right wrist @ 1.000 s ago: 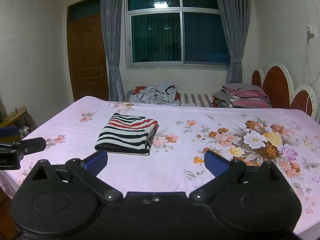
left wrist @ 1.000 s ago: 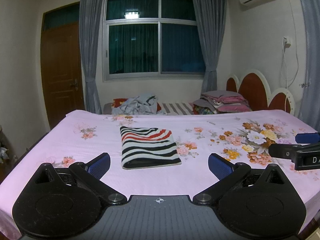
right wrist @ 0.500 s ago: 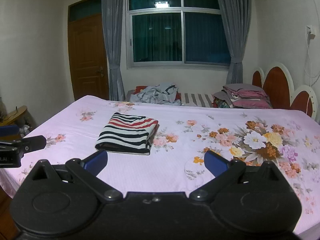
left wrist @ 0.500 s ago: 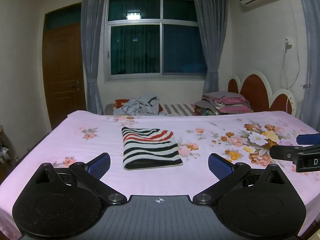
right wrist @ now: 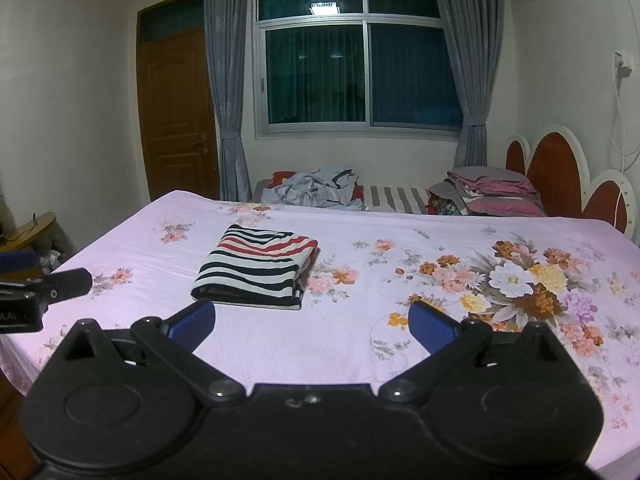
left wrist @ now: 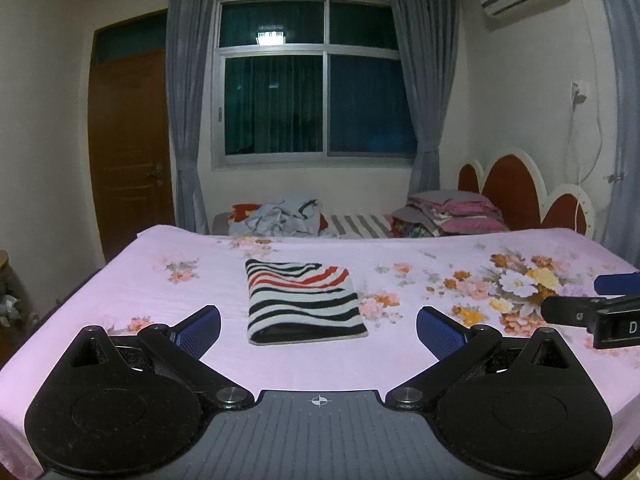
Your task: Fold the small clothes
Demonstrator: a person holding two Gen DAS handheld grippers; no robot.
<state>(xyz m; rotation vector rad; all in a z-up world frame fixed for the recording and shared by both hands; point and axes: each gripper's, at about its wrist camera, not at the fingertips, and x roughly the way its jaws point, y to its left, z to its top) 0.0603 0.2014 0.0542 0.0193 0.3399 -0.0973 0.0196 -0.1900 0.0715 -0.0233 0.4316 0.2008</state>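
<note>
A folded garment with black, white and red stripes (left wrist: 304, 300) lies flat on the pink floral bedsheet (left wrist: 128, 292). It also shows in the right wrist view (right wrist: 258, 272). My left gripper (left wrist: 318, 330) is open and empty, held back from the garment's near edge. My right gripper (right wrist: 312, 326) is open and empty, to the right of the garment and nearer than it. The right gripper's tip shows at the right edge of the left wrist view (left wrist: 592, 312). The left gripper's tip shows at the left edge of the right wrist view (right wrist: 44, 286).
A heap of unfolded grey clothes (left wrist: 280, 218) lies beyond the far edge of the bed. Stacked pink and grey bedding (left wrist: 452, 212) sits by the red headboard (left wrist: 516, 184). A wooden door (left wrist: 132, 148) is at the left. A small wooden table (right wrist: 28, 232) stands left of the bed.
Both grippers have drawn back and risen slightly, so the garment sits a little farther away. Both stay open and empty.
</note>
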